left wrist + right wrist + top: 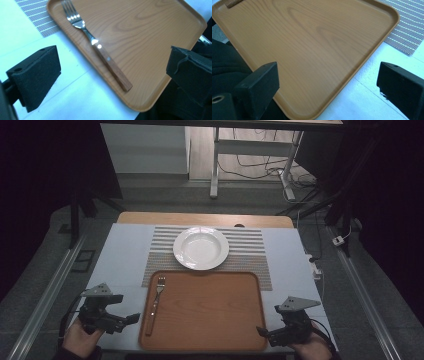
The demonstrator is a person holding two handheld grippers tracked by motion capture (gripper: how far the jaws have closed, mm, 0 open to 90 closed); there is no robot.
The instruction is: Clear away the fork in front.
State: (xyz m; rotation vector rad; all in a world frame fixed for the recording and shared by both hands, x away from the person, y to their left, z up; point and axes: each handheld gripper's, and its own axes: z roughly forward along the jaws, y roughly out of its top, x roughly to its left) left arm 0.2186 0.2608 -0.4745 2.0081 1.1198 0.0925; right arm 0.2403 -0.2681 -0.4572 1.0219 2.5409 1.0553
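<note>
Inspector: Your left gripper and right gripper flank the wooden tray, jaws spread wide, holding nothing. The fork lies along the tray's left side, tines toward the white plate.

Operator: Which step?

Inspector: Approach, probably. Next, close your left gripper on the wooden handle. The left gripper view shows it resting flat; the high view blurs that.

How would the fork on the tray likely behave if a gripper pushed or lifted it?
The fork looks rigid, metal with a wooden handle, so it shouldn't flex. Lying flat on the smooth tray, it would probably slide, not roll. Its low profile may make gripping awkward.
</note>
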